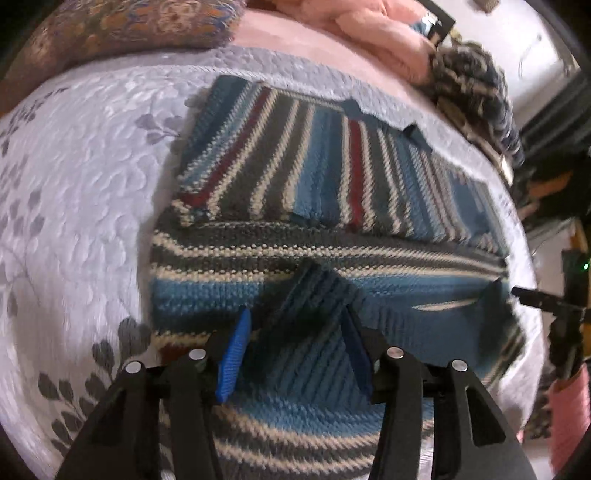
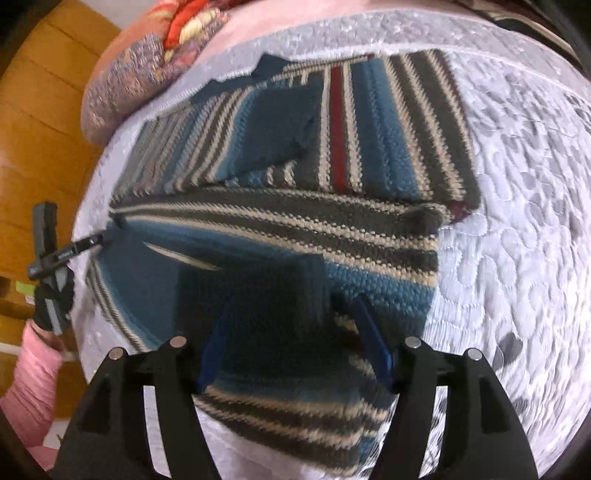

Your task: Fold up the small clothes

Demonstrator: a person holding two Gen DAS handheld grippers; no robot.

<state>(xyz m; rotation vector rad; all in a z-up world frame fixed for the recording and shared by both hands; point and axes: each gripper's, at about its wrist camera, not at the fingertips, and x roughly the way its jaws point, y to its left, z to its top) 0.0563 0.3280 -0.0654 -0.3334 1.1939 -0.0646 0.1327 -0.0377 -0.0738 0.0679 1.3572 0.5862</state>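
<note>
Your left gripper point(image 1: 295, 332) holds its 2 blue-padded fingers point(image 1: 234, 360) pinched on a raised fold of the striped knit sweater point(image 1: 332, 173), at the ribbed dark-blue hem nearest the camera. The fabric peaks upward between the pads, and the near edge of the garment hangs lifted above the bedspread point(image 1: 85, 158).

Your right gripper point(image 2: 295, 343) likewise has its 2 fingers point(image 2: 375, 349) closed on a bunched portion of the same sweater point(image 2: 373, 129), with dark-blue knit filling the space between the pads and a striped flap drooping below them.

The sweater lies on the pale lilac quilted bedspread point(image 2: 517, 184), spread flat at its far part, with bands of teal, grey, cream and 1 red stripe. A fold line runs left to right across the middle; the near portion is raised toward both grippers.

In the left wrist view, a patterned cushion point(image 1: 122, 26) sits far left, pink fabric point(image 1: 369, 29) lies at the far edge of the bed, and a dark mottled knit item point(image 1: 472, 88) rests far right, apart from the sweater. In the right wrist view, the left gripper's body and your gloved hand point(image 2: 53, 299) with a pink sleeve point(image 2: 29, 391) appear at the left edge, beside a wooden panel point(image 2: 40, 129).
</note>
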